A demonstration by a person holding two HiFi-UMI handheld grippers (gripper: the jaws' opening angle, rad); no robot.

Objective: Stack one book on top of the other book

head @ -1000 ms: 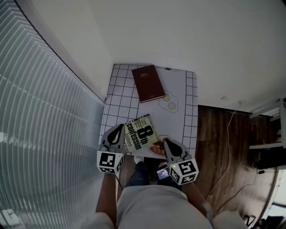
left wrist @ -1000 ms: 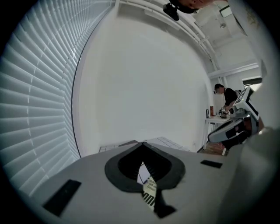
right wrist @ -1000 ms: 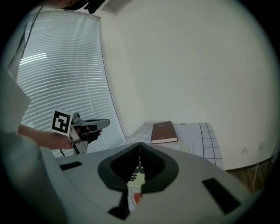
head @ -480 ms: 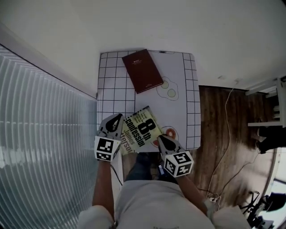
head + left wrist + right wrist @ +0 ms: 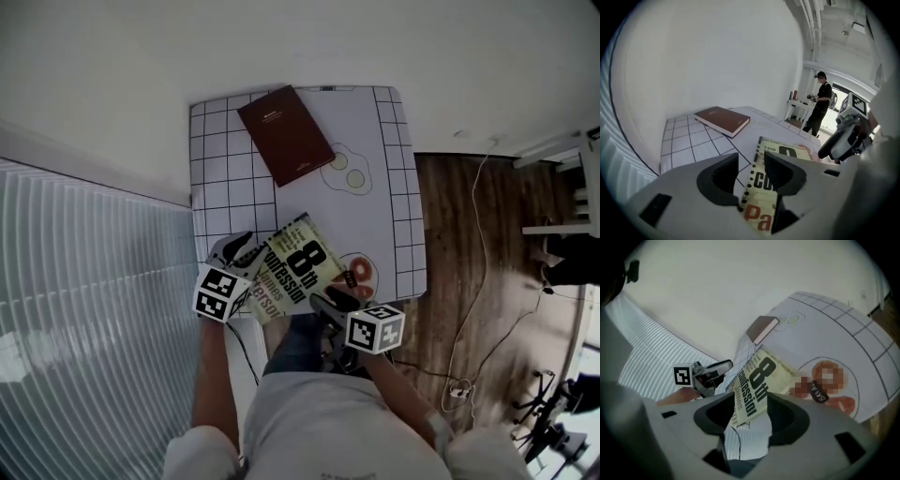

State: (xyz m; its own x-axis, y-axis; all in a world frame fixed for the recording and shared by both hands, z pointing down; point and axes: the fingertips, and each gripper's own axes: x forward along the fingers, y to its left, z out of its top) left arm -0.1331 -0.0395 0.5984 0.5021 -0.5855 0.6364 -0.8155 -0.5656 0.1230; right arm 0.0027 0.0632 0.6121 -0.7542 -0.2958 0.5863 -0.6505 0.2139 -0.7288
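Yellow book (image 5: 298,270) inside just-opened left tool (image 5: 751,161), right tool (image 5: 750,401); left gripper view adds bystander (image 5: 819,101).

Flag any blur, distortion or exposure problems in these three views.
Head view: fisheye curves the blinds; the paperback title reads sharp. Left gripper view: dark round vignette, far right background washed out, brown book crisp. Right gripper view: tilted and vignetted; a mosaic patch hides part of the print on the table.
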